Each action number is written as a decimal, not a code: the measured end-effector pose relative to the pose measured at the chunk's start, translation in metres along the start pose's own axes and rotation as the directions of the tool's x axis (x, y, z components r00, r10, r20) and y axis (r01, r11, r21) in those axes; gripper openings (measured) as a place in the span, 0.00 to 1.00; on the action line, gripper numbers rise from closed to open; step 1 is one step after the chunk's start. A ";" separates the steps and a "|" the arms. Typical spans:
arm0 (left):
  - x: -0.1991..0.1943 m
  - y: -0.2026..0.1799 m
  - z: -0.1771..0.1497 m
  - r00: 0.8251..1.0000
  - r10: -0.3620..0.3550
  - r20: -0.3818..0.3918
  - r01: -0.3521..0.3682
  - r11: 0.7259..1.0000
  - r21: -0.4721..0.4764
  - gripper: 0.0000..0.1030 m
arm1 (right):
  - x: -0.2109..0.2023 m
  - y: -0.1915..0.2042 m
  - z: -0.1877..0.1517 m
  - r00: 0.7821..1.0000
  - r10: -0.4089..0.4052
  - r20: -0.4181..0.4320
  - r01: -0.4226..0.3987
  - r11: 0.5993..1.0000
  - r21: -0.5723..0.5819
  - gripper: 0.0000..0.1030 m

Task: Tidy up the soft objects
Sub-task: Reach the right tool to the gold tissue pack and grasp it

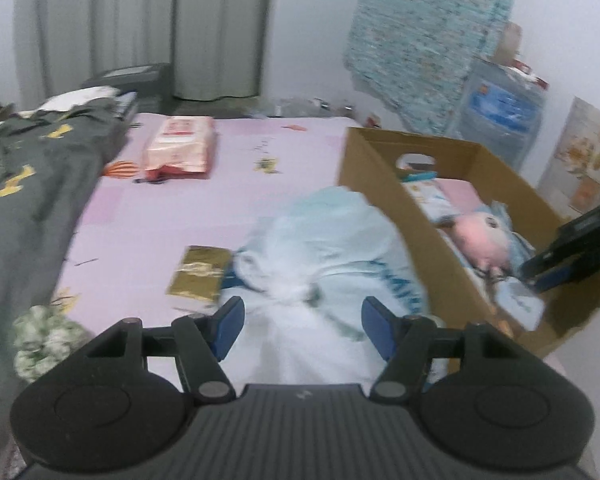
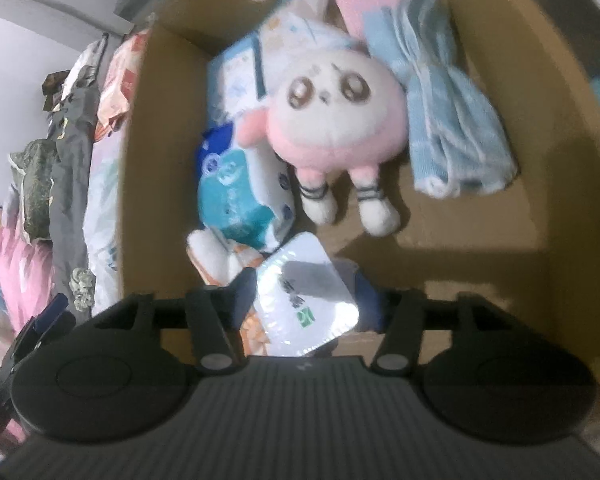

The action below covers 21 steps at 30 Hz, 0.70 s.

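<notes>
Here, the light blue plastic bag, probably light, soft and slippery, is seen on the bed beside the cardboard box, between the spread left gripper, and is best taken at its knotted neck.

Grey curtain behind — blue water jug beside wall

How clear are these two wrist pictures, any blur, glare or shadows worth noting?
Left wrist view: motion-smeared, the pale blue bag and cardboard box are soft-edged, and the fisheye bends the far walls. Right wrist view: sharper on the pink plush toy, with glare on the shiny packet between the fingers and a hard shadow on the box floor.
</notes>
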State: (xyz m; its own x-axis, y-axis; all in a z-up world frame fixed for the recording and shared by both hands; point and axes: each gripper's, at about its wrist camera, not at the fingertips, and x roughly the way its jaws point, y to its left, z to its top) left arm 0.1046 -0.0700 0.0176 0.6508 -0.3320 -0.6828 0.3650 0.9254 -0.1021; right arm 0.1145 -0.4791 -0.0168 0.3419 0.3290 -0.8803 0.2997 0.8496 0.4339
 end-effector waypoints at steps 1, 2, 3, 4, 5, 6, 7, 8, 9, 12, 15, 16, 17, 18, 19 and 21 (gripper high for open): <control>0.000 0.005 -0.001 1.000 0.017 0.006 -0.017 1.000 -0.006 0.64 | -0.006 0.007 0.001 1.000 -0.015 0.025 0.016 1.000 -0.020 0.59; -0.001 0.010 -0.002 1.000 0.028 0.009 -0.028 1.000 -0.009 0.64 | -0.013 0.015 0.002 0.998 -0.028 0.054 0.031 0.999 -0.041 0.62; -0.002 0.016 -0.004 0.999 0.040 0.012 -0.040 0.999 -0.013 0.65 | -0.020 0.024 0.003 0.996 -0.036 0.085 0.041 0.997 -0.062 0.63; -0.001 0.020 -0.004 0.998 0.056 0.018 -0.056 0.998 -0.017 0.65 | -0.026 0.034 0.005 0.993 -0.038 0.111 0.047 0.995 -0.083 0.64; -0.001 0.024 -0.004 0.997 0.068 0.022 -0.068 0.997 -0.021 0.65 | -0.031 0.044 0.006 0.990 -0.036 0.138 0.051 0.993 -0.108 0.65; 0.000 0.029 -0.005 0.996 0.082 0.026 -0.081 0.996 -0.025 0.65 | -0.037 0.057 0.009 0.986 -0.031 0.165 0.053 0.989 -0.136 0.65; 0.001 0.033 -0.005 0.995 0.096 0.029 -0.095 0.995 -0.030 0.65 | -0.040 0.069 0.011 0.982 -0.023 0.187 0.055 0.984 -0.167 0.66; 0.002 0.037 -0.006 0.994 0.108 0.034 -0.107 0.994 -0.034 0.65 | -0.041 0.085 0.012 0.979 -0.012 0.205 0.055 0.977 -0.204 0.66; 0.004 0.041 -0.006 0.992 0.123 0.036 -0.121 0.992 -0.038 0.65 | -0.041 0.101 0.015 0.977 0.008 0.214 0.045 0.970 -0.240 0.67; 0.011 0.050 -0.005 0.985 0.166 0.053 -0.164 0.985 -0.048 0.64 | -0.027 0.153 0.026 0.979 0.102 0.177 -0.038 0.942 -0.332 0.67; 0.020 0.054 -0.005 0.981 0.186 0.056 -0.184 0.982 -0.042 0.64 | 0.006 0.208 0.039 0.981 0.181 0.065 -0.143 0.911 -0.386 0.67; 0.024 0.056 -0.005 0.980 0.191 0.053 -0.188 0.981 -0.042 0.64 | 0.019 0.225 0.043 0.980 0.199 0.022 -0.174 0.902 -0.394 0.67; 0.028 0.057 -0.004 0.980 0.192 0.051 -0.190 0.981 -0.040 0.64 | 0.038 0.244 0.049 0.977 0.209 -0.026 -0.202 0.893 -0.401 0.67; 0.033 0.060 -0.004 0.980 0.191 0.049 -0.189 0.981 -0.038 0.64 | 0.053 0.261 0.053 0.977 0.206 -0.059 -0.212 0.887 -0.409 0.67; 0.040 0.062 -0.003 0.980 0.192 0.044 -0.190 0.981 -0.036 0.64 | 0.071 0.277 0.059 0.977 0.191 -0.093 -0.212 0.882 -0.421 0.67; 0.053 0.067 -0.002 0.979 0.204 0.026 -0.203 0.978 -0.037 0.63 | 0.107 0.304 0.069 0.979 0.146 -0.145 -0.195 0.883 -0.427 0.67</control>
State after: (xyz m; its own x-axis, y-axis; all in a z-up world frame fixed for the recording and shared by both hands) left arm 0.1622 -0.0252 -0.0267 0.7286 -0.1404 -0.6704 0.2002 0.9797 0.0124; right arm 0.3040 -0.2142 0.0345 0.2490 0.5058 -0.8259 -0.1824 0.8620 0.4729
